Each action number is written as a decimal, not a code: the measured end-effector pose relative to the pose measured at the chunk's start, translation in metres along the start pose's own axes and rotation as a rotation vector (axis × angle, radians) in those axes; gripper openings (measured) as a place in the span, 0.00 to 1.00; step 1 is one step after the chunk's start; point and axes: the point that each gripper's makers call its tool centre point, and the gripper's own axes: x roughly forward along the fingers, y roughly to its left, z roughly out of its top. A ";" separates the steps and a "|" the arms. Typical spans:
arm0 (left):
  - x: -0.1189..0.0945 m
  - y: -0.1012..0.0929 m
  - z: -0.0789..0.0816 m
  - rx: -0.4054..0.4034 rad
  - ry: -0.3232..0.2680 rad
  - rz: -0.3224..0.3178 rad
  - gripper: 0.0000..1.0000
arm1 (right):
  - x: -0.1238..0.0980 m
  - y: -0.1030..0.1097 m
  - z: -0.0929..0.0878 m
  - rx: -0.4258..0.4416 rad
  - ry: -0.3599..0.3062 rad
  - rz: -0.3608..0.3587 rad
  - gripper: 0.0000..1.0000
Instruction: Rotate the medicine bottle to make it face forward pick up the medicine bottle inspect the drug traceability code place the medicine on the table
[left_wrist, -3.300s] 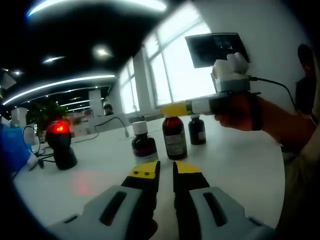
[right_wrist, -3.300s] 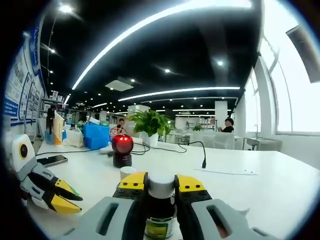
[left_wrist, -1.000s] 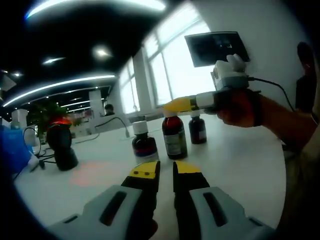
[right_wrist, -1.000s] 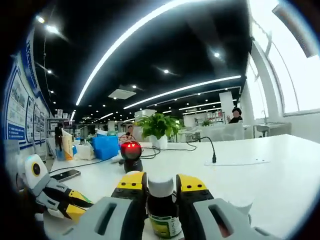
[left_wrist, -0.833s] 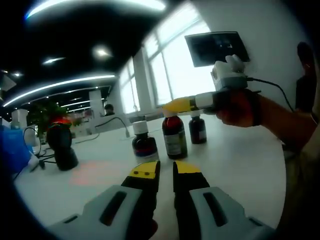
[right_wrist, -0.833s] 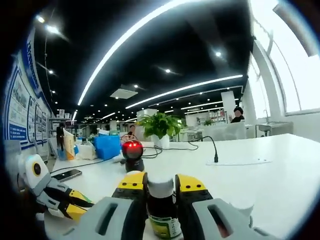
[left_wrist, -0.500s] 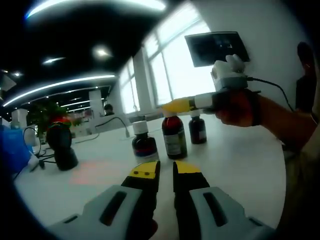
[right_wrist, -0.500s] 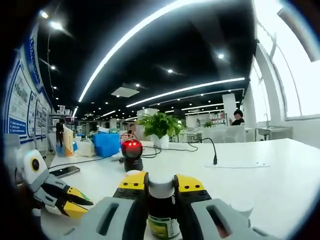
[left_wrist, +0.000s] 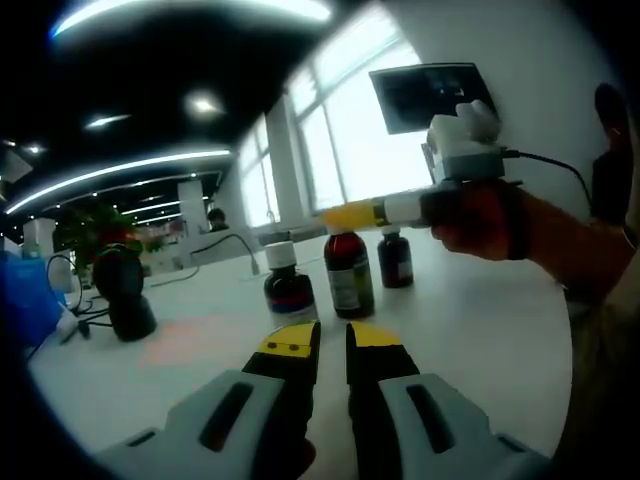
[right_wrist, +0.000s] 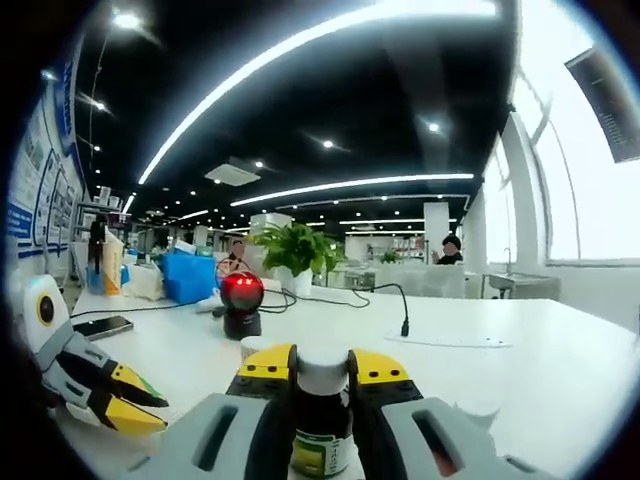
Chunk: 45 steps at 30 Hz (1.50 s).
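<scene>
Right hand-held gripper (right_wrist: 322, 372): jaws clamped on the neck of the bottle (right_wrist: 320, 425), just under its white cap (right_wrist: 322, 364). In the left gripper view the same right hand-held gripper (left_wrist: 345, 217) comes in from the right, held by a hand (left_wrist: 478, 217), yellow tips at the cap of the middle bottle (left_wrist: 349, 276), which is upright on the tabletop (left_wrist: 470, 320).

Left hand-held gripper (left_wrist: 331, 337): jaws nearly together, only a thin gap, nothing between them, low over the tabletop near the bottles. It also shows at lower left of the right gripper view (right_wrist: 120, 395), yellow tips close together.

Left gripper view adds: a shorter bottle (left_wrist: 287, 284) with white cap just left of the held one; a third bottle (left_wrist: 394, 259) behind to the right; a dark wall screen (left_wrist: 430, 94); windows.

Right gripper view adds: scanner (right_wrist: 240, 302) with red light, a potted plant (right_wrist: 293, 252), a blue box (right_wrist: 191, 275), a phone (right_wrist: 103, 326) and a gooseneck microphone (right_wrist: 400, 312) on the tabletop (right_wrist: 520, 370); wall posters at left.

Writing: bottle labels and posters too blurred to read. Held bottle's label has a yellow-green band.
</scene>
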 end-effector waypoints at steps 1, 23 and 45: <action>0.000 0.000 0.000 0.000 0.000 0.000 0.04 | 0.000 0.000 0.000 -0.014 0.001 -0.008 0.16; 0.000 0.000 0.000 0.000 -0.002 -0.003 0.04 | 0.003 -0.007 0.000 -0.140 0.011 -0.129 0.17; 0.000 -0.001 0.001 -0.001 -0.002 -0.004 0.04 | 0.004 -0.008 0.000 -0.193 0.024 -0.165 0.18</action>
